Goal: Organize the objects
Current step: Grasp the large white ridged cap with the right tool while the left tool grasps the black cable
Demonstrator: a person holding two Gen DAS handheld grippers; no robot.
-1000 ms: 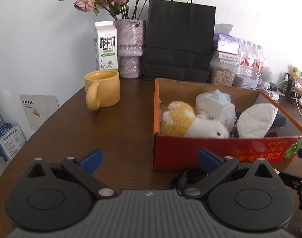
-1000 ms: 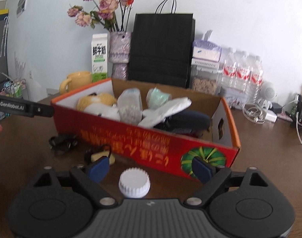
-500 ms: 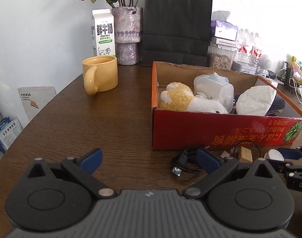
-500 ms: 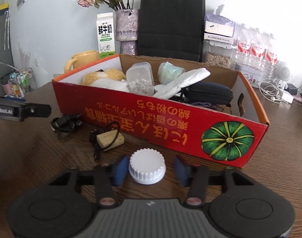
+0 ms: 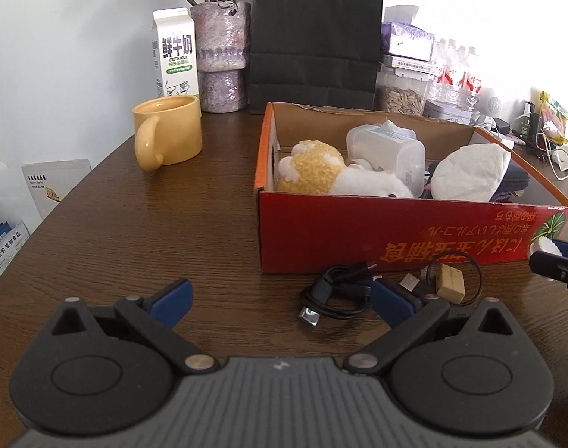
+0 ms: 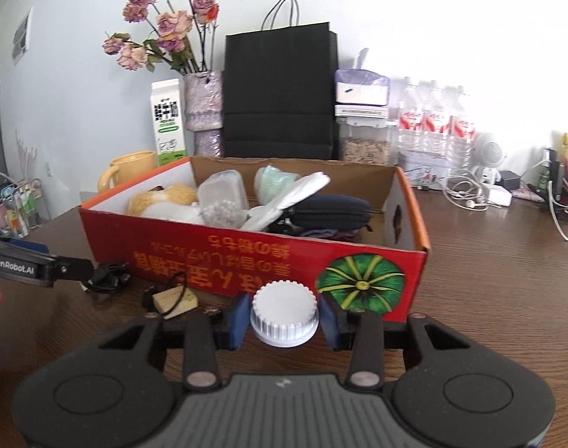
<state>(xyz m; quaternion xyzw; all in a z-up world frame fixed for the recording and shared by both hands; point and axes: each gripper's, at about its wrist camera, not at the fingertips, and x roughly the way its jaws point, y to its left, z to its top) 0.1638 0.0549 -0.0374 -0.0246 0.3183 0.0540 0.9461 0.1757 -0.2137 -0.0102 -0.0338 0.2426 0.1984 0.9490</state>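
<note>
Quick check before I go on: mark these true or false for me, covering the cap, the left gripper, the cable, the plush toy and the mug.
1. The right gripper is shut on the white cap. True.
2. The left gripper holds the black cable. False: it is open and the cable lies on the table.
3. The plush toy is in the red box. True.
4. The yellow mug is in the box. False: it stands on the table, left of it.
</note>
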